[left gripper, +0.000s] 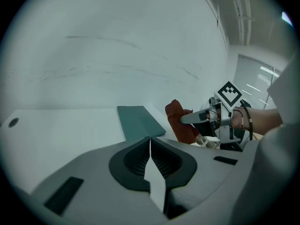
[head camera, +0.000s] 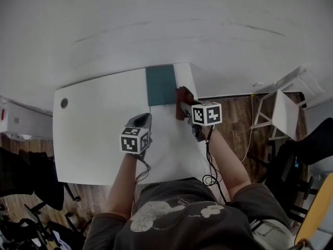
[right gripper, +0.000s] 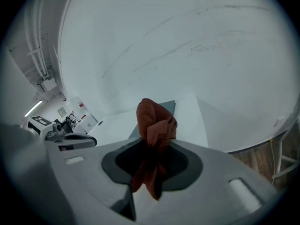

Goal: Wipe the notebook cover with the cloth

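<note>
While right gripper (right gripper: 157, 146) pinches cloth (right gripper: 154, 121) beside notebook (head camera: 160, 85), left gripper (left gripper: 150, 143) sits near it, jaws together; press cloth flat, sweep lengthwise.

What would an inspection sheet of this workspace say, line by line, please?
Surface: white table, with one round hole near its left edge.
Job's things: dark green notebook lies flat and closed at the far edge; red-brown cloth is bunched up beside the notebook's right edge; contact cannot be told.
Clutter: nothing seen.
Grippers: left gripper shut and empty, above the table; right gripper shut on the cloth.
Cables: black cable hangs in a loop under the right forearm.
Surroundings: white wall behind the table, wooden floor, white frame at the right.
</note>
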Demonstrator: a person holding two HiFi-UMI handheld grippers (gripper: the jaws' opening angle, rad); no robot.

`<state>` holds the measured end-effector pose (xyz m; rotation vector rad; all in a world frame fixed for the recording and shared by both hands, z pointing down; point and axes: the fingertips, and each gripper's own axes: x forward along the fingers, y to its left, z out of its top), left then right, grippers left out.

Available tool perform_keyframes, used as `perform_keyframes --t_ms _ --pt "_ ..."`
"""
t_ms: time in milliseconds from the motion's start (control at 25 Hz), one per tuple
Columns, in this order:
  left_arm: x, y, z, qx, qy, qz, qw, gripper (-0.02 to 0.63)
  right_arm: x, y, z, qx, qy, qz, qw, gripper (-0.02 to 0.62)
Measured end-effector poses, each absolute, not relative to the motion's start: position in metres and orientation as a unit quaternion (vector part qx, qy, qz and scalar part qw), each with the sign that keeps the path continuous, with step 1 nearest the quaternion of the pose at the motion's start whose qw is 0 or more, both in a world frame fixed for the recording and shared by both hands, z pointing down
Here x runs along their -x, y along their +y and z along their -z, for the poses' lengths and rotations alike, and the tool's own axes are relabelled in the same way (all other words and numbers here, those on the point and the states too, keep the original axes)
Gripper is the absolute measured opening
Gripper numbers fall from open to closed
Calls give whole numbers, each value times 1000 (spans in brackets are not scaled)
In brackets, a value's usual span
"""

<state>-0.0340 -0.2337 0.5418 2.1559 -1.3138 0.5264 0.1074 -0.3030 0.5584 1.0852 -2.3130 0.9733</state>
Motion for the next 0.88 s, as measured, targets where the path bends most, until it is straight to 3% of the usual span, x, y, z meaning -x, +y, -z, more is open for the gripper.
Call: perform_keyframes --t_ms 880 --pt "99 -74 -495 -842 -464 -138 239 6 -30 -121 -501 -417 -841 -299 173 107"
